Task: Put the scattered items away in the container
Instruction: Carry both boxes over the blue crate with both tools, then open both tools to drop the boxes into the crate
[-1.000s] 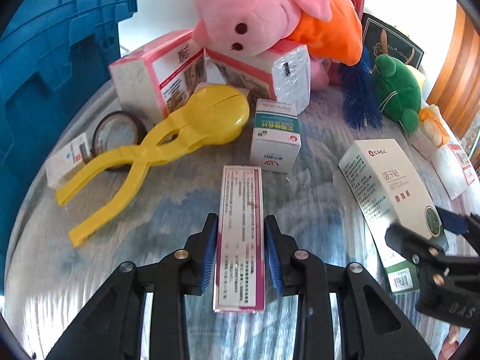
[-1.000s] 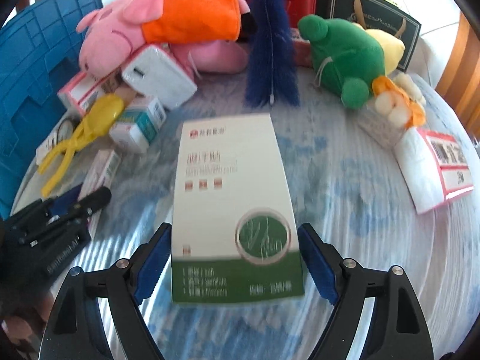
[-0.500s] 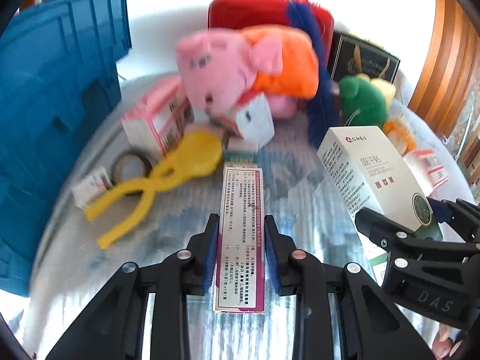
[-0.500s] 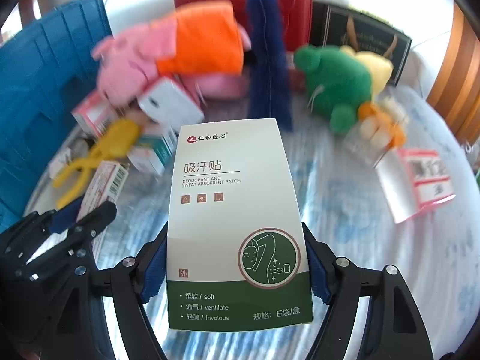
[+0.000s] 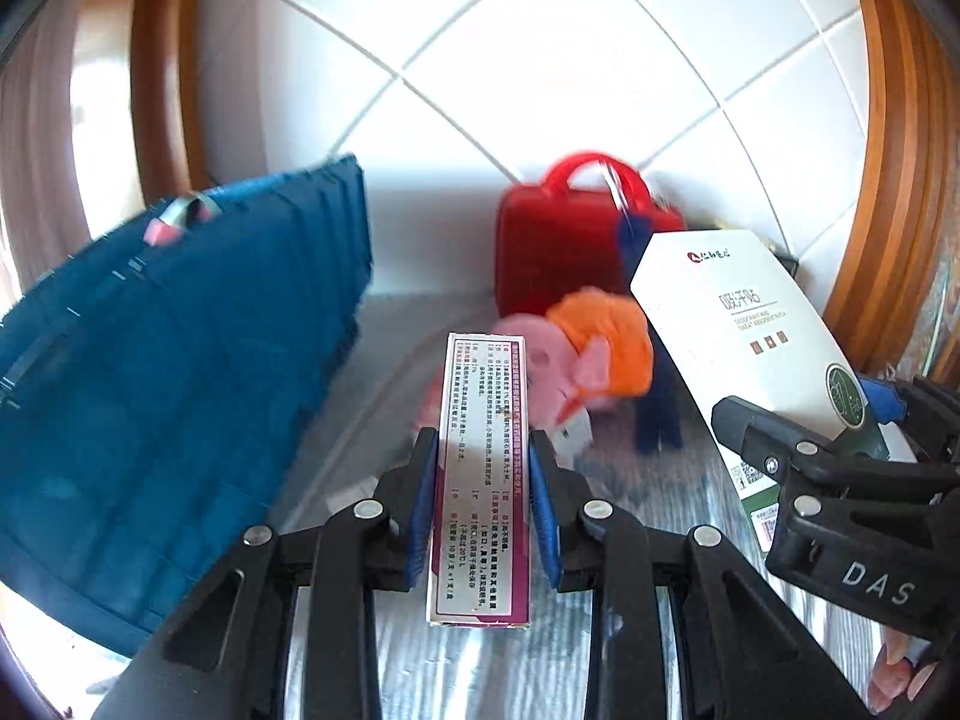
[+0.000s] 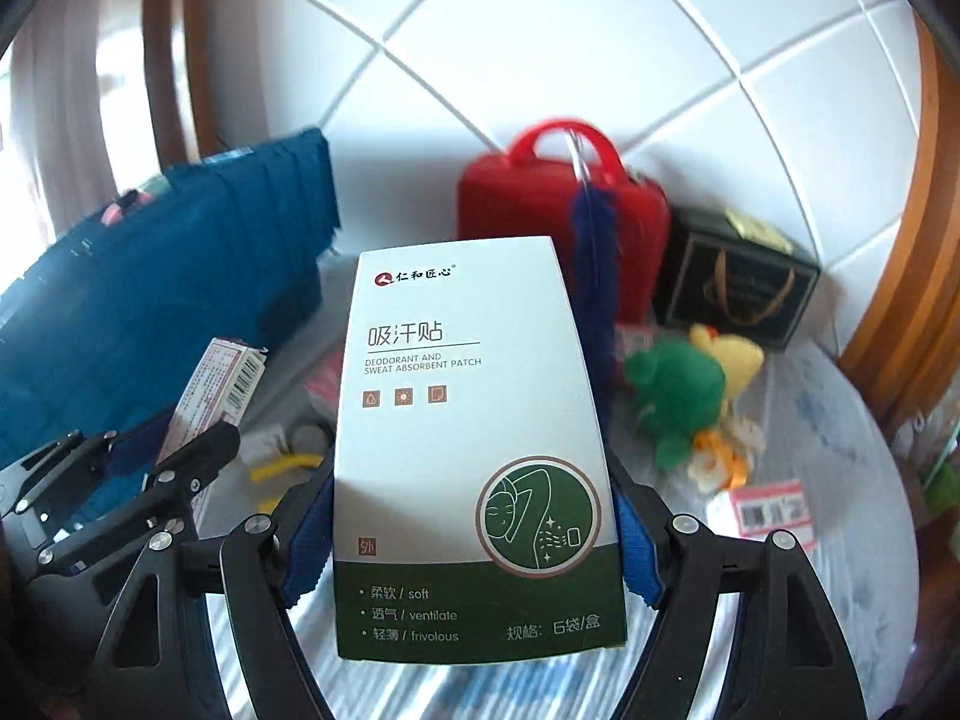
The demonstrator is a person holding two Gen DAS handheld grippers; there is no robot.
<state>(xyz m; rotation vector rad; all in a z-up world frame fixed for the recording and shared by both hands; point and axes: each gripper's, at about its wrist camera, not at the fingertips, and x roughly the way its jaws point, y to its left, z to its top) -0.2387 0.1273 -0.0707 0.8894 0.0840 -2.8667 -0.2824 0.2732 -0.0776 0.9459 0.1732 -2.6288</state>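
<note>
The left tool (image 5: 483, 495) is clamping a narrow purple box (image 5: 483, 468) while the right tool (image 6: 474, 534) is gripping a white-and-green box (image 6: 471, 450), both raised, likely for carrying to the blue crate (image 5: 180, 372).

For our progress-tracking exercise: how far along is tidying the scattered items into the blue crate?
Done: something pink shows at the blue crate's rim, its contents otherwise hidden. In hand: left gripper holds a narrow purple box; right gripper holds the white-green patch box. Left: pig plush, green plush, blue brush.
</note>
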